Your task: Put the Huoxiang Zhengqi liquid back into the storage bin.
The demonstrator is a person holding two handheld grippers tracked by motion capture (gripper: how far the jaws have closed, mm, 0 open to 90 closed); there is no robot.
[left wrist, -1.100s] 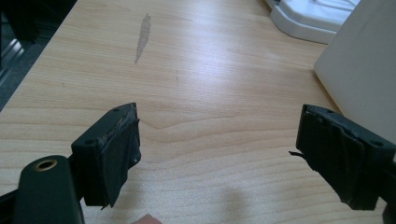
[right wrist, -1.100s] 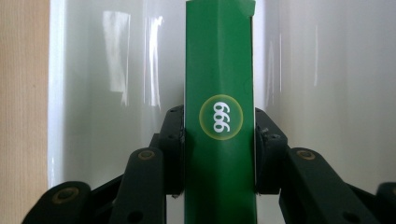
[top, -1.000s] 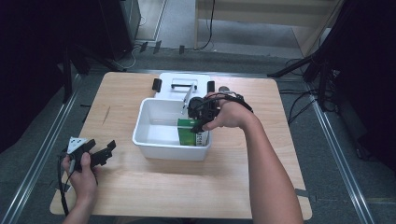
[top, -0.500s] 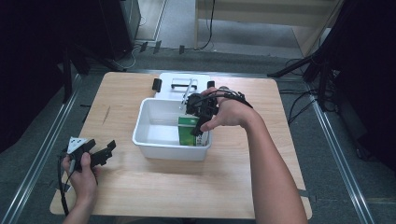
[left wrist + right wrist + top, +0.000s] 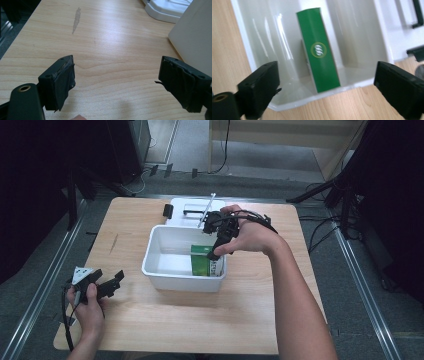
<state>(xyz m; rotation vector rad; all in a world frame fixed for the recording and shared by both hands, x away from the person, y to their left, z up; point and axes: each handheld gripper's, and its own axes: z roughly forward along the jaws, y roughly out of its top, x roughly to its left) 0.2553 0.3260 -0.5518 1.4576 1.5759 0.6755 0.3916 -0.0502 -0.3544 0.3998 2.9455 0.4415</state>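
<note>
Right gripper lifted, spread above green carton

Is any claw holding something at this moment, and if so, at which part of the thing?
Nothing is held. The right claw is open above the green box standing in the white bin; the left claw is open over the table.

A lab: dark curtains, floor rails, loose cables.

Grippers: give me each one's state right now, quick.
Left gripper: open, empty, over the bare table.
Right gripper: open, holding nothing, above the green carton in the white bin.
</note>
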